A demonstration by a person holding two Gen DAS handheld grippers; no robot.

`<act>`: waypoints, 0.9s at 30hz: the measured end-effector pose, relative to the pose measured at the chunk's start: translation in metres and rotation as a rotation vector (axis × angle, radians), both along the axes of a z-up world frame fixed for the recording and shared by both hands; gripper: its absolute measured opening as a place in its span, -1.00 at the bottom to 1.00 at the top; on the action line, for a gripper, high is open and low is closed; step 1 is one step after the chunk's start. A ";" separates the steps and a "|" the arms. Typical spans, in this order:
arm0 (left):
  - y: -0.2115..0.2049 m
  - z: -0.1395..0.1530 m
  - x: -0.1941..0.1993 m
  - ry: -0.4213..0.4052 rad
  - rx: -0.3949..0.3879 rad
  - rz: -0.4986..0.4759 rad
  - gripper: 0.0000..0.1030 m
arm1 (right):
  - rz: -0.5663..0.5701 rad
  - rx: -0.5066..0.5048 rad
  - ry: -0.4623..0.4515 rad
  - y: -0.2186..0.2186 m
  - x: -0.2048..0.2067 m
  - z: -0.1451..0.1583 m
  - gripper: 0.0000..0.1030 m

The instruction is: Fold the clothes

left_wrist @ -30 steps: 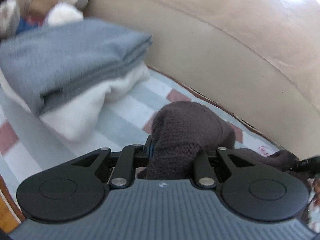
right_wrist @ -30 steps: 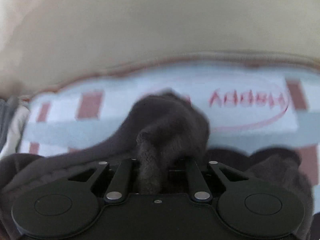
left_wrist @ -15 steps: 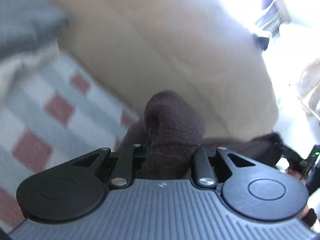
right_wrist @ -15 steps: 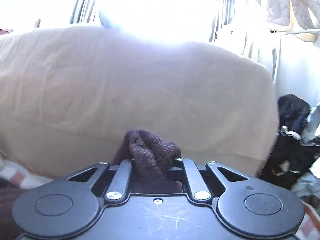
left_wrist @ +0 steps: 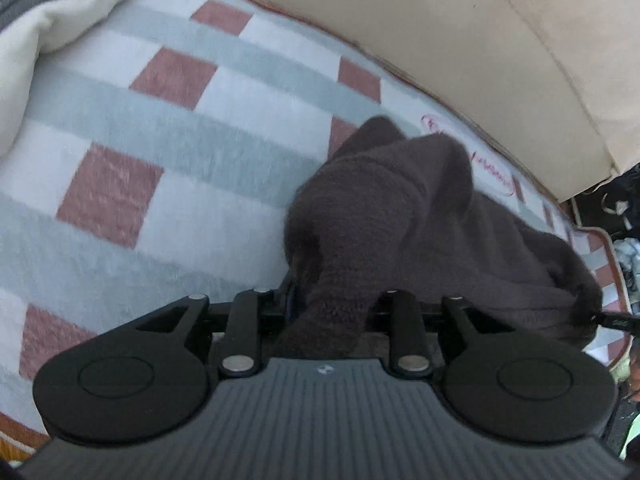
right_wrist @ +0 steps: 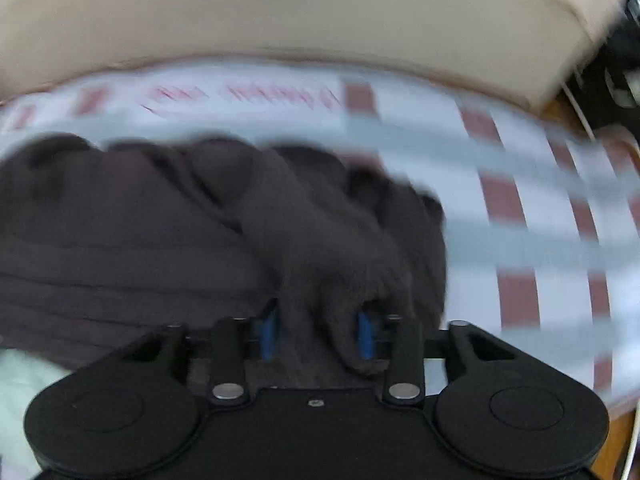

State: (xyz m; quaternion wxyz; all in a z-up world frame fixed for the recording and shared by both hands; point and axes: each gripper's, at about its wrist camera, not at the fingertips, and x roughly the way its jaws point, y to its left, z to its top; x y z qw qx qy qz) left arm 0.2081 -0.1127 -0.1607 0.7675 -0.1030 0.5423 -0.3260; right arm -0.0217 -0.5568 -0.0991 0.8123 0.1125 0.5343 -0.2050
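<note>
Right gripper [right_wrist: 318,334]: blue-padded fingers [right_wrist: 269,334] parting, a fold of the dark knit sweater [right_wrist: 168,248] loose between them, pads no longer pinching. Left gripper [left_wrist: 334,304]: fingers narrow and easing apart, a thick bunch of the same sweater passing between them; whether the pads press it, cannot tell, since cloth hides them.

Sweater lies crumpled on the checked blanket [left_wrist: 160,128] of the bed, just below both sets of fingers, near the beige padded backrest [left_wrist: 500,40]. Its long axis runs from left gripper across to right; each hand sits at one end. Judged: laying-down step, fold barely begun. Folded grey and white pile [left_wrist: 48,8] well apart, far left.
</note>
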 end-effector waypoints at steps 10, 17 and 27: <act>0.013 0.022 0.001 -0.122 -0.121 0.082 0.00 | 0.200 -0.023 -0.082 0.003 0.072 0.010 0.26; -0.021 0.002 0.001 -0.173 -0.080 0.041 0.52 | 0.233 -0.155 0.124 -0.002 0.120 -0.065 -0.12; -0.039 0.034 -0.030 -0.412 -0.049 -0.036 -0.85 | 0.169 -0.395 -0.320 0.012 0.099 0.040 -0.90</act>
